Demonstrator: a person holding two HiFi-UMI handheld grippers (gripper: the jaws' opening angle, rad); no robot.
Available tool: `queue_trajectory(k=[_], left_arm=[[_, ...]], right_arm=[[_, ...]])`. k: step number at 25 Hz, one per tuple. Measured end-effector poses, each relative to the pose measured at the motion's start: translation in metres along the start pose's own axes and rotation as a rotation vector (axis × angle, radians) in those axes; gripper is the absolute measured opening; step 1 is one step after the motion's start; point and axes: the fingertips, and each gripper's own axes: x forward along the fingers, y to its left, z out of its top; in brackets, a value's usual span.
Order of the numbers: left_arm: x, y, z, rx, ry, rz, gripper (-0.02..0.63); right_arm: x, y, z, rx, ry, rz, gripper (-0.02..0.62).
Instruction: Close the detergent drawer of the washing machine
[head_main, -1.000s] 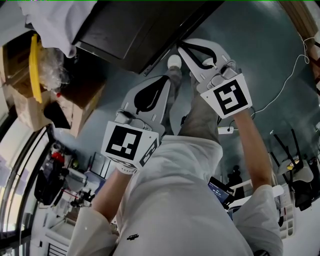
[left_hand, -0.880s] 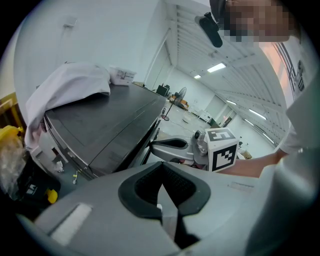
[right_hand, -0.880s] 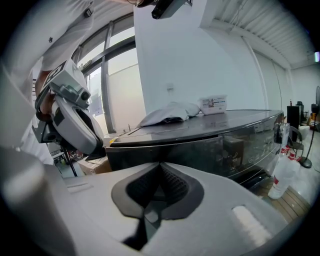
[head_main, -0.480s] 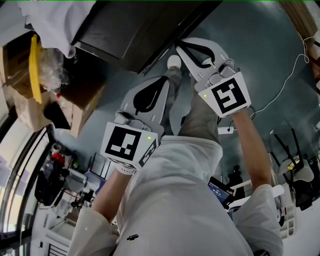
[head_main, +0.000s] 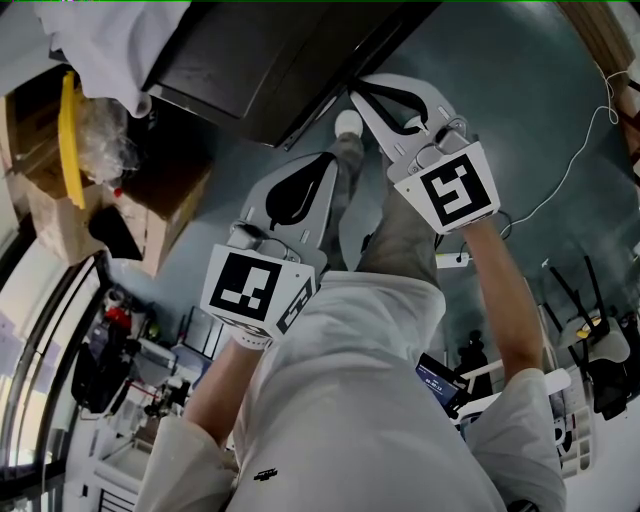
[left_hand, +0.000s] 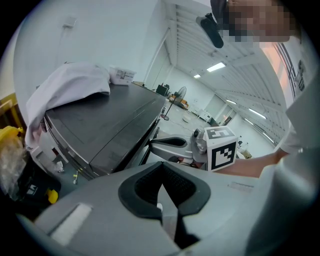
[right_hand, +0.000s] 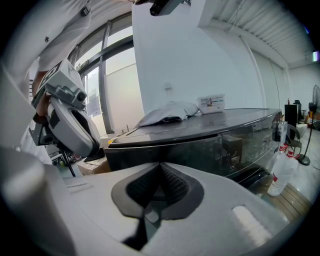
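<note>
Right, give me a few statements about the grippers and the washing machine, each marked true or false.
1. The left gripper and the right gripper are both shut, with nothing between their jaws. True.
2. The washing machine is white. False: its casing is dark.
3. A white cloth lies on top of the machine. True.
4. The small box stands on the floor. False: it sits on the machine's top, beside the cloth.
</note>
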Motion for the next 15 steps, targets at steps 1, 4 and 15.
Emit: queue_trajectory(k=[1, 4, 15], left_arm=[[0.0001, -0.0002, -0.0003, 0.001, 0.001, -0.001, 0.017], [0.0007, -0.0004, -0.0003, 0.001, 0.003, -0.003, 0.017], [0.0014, -0.0004, -0.0031, 0.001, -0.002, -0.006, 0.017]], right_arm=[[0.0001, 0.0002, 0.0000, 0.001, 0.000, 0.000, 0.005], [0.0005, -0.0001, 0.0007, 0.003, -0.002, 0.001, 0.005], [0.0003, -0.0004, 0.0008, 0.012, -0.004, -0.007, 0.005]])
